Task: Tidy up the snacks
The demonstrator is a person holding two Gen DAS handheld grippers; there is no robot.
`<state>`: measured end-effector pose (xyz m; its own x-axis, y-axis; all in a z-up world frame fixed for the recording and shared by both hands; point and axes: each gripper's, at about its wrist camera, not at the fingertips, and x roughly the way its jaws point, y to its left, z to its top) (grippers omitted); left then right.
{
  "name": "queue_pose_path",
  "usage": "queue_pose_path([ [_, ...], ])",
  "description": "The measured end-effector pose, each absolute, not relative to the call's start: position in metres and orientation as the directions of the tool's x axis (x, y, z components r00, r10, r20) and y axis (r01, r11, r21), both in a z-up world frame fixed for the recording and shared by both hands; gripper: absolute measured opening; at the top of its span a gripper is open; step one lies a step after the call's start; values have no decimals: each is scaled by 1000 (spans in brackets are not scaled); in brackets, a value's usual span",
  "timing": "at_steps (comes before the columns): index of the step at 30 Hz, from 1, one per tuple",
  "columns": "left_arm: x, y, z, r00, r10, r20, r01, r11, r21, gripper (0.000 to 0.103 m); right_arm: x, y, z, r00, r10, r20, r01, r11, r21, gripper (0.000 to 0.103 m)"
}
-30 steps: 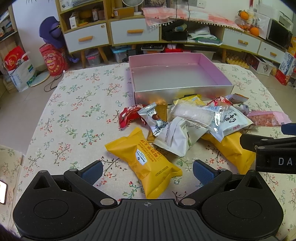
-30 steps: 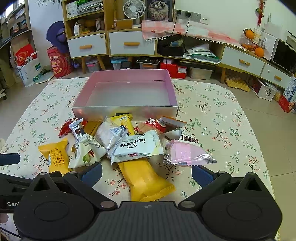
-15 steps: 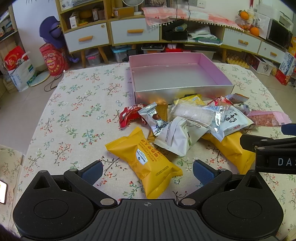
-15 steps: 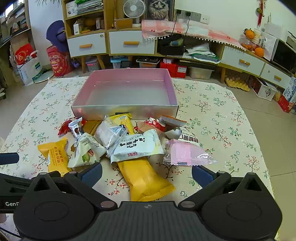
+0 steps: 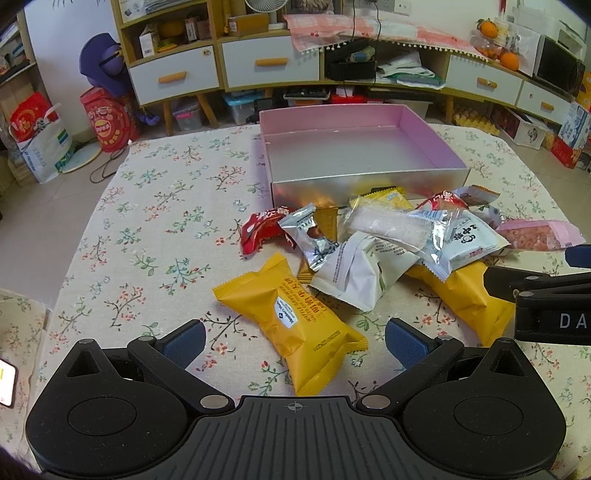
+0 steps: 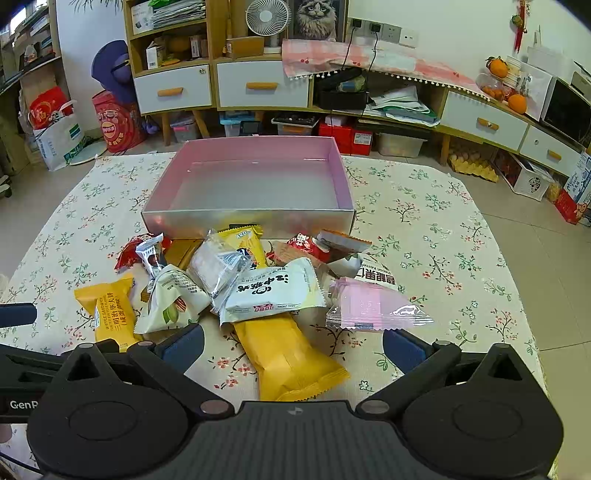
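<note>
Box is totally empty, so lots of room inside. The snack pile crowds its near wall; the tablecloth on the left is wide open.

I see a table under a floral cloth, beige tile floor around it. Along the white back wall runs a low wooden cabinet with white drawers and orange handles. On it: a small white fan, a cat picture, a pink cloth, oranges at right. Wall sockets with cords. Red bags and a white shopping bag on the floor at left. Even daylight.
</note>
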<state>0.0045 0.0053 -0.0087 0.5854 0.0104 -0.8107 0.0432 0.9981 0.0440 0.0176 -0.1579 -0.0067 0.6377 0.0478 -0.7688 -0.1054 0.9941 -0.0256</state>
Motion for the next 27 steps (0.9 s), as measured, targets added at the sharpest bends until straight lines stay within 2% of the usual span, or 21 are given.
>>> queue_pose_path([
  [7, 14, 6, -13, 580, 11, -815, 132, 986, 106, 103, 18, -158, -7, 676, -1, -737, -113, 988, -105, 79],
  [10, 21, 15, -16, 563, -46, -825, 162, 985, 56, 103, 20, -161, -8, 692, -2, -722, -134, 982, -131, 79],
  [16, 39, 30, -21, 551, -182, -814, 260, 965, -39, 101, 36, -174, -8, 629, 179, -756, -272, 962, 2, 76],
  [20, 45, 27, -19, 563, -303, -768, 366, 925, -97, 101, 46, -170, -15, 609, 231, -759, -385, 923, -27, 69],
  [25, 55, 11, -30, 531, -341, -776, 464, 883, -70, 89, 54, -167, -25, 600, 272, -752, -496, 864, -84, 59],
  [27, 61, 8, -38, 511, -346, -787, 471, 878, -80, 76, 58, -171, -28, 587, 293, -754, -516, 854, -69, 54],
])
